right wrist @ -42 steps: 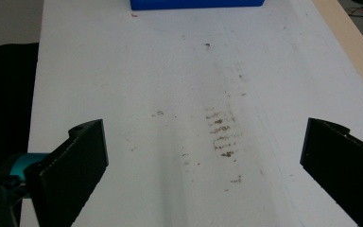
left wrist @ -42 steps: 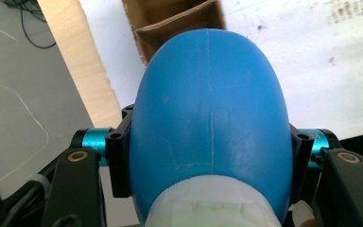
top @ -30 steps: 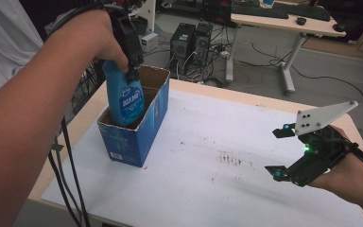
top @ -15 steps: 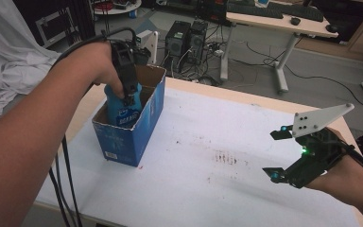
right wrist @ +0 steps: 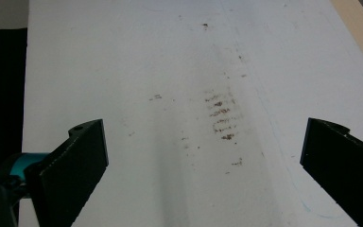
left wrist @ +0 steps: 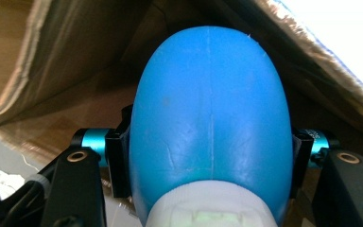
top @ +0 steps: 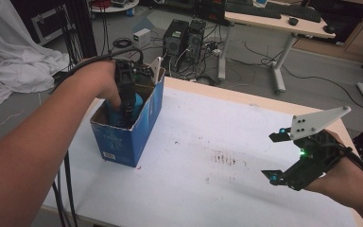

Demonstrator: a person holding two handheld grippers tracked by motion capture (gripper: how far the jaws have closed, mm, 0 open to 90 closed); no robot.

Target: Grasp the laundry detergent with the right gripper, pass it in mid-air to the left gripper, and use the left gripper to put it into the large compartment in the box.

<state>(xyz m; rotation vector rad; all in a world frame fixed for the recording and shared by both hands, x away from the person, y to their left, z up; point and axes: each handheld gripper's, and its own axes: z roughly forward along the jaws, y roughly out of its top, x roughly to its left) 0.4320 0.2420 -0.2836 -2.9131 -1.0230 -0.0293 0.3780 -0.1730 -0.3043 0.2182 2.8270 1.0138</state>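
- We see the left gripper [top: 125, 101] clamped on a blue bottle [left wrist: 210, 123]; in the left gripper view its two black jaws press against the bottle's sides, one on each flank.
- The bottle's white cap end [left wrist: 210, 208] sits nearest the camera of that gripper, and its rounded blue body points away, into brown cardboard walls.
- From the high view, we find the left hand [top: 97, 82] reaching down into the open top of a blue cardboard box [top: 123, 139], with the bottle [top: 133, 105] inside it and only a part of it peeking above the rim.
- The box stands upright near the left edge of the white table [top: 208, 189], its flaps open.
- The right gripper [top: 283, 156] hovers above the table's right side, well apart from the box, with its jaws spread wide and nothing between them.
- In the right gripper view we look between those jaws at bare tabletop marked by a patch of brown smudges [right wrist: 220, 116].
- Beyond the table, computer towers [top: 184, 40] stand on the floor among cables, and a white cloth [top: 14, 61] hangs at the far left.
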